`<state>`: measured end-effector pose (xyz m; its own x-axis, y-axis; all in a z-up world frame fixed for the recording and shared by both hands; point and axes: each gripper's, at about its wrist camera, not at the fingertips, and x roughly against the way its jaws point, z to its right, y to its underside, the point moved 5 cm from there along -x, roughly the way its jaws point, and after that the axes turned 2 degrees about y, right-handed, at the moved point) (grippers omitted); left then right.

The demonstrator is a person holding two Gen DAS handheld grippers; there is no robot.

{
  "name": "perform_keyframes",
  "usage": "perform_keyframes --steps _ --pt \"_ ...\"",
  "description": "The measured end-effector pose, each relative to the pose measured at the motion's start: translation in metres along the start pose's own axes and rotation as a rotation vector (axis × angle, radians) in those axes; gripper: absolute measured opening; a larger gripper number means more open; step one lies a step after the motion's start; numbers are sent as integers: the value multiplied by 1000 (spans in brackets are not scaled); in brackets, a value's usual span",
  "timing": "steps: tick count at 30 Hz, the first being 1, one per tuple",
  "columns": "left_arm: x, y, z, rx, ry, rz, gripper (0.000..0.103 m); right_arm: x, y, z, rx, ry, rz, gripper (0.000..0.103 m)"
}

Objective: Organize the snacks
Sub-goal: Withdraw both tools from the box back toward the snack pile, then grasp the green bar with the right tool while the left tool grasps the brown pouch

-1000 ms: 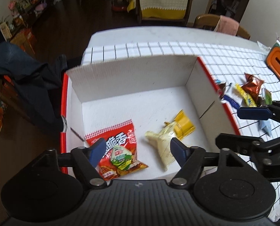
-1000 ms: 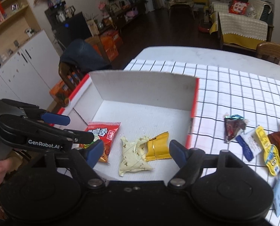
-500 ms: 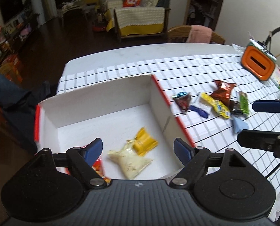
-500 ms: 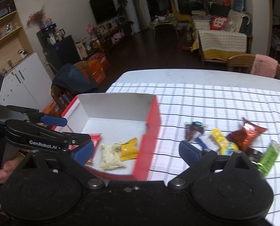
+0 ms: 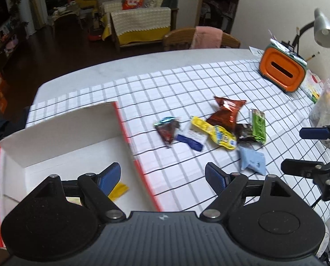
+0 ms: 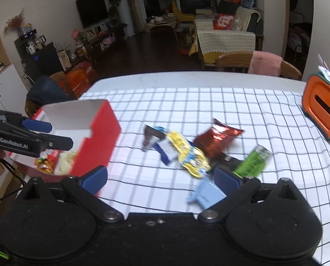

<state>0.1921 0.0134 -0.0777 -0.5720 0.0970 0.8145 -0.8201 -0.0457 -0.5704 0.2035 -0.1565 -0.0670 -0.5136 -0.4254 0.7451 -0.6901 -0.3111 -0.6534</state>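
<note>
Red-edged white box [image 5: 60, 137] holds a yellow packet [image 5: 118, 189]; left gripper [image 5: 162, 176] spread wide, empty. Right view — right gripper [image 6: 160, 176] likewise agape, nothing held; loose snacks [image 6: 187, 153] remain on checked cloth [image 6: 209, 102] — task judged partly done.

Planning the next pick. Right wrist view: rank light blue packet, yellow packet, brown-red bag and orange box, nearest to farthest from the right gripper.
1. light blue packet, just ahead, between the open jaws of the right gripper
2. yellow packet, centre of the pile
3. brown-red bag, behind it
4. orange box, far right
</note>
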Motion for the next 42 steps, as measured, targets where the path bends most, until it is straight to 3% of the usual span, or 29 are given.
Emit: perform_keyframes --steps 9,24,31,42 --pt "-39 -17 38 30 -10 -42 83 -22 23 55 45 8 -73 101" --pt "-120 -60 15 226 -139 -94 83 -83 -2 160 -145 107 -117 96" --pt "-158 -68 7 262 -202 -143 83 -122 -2 185 -281 156 -170 92" --pt "-208 -71 -7 298 -244 -224 83 -155 3 190 -367 280 -226 71"
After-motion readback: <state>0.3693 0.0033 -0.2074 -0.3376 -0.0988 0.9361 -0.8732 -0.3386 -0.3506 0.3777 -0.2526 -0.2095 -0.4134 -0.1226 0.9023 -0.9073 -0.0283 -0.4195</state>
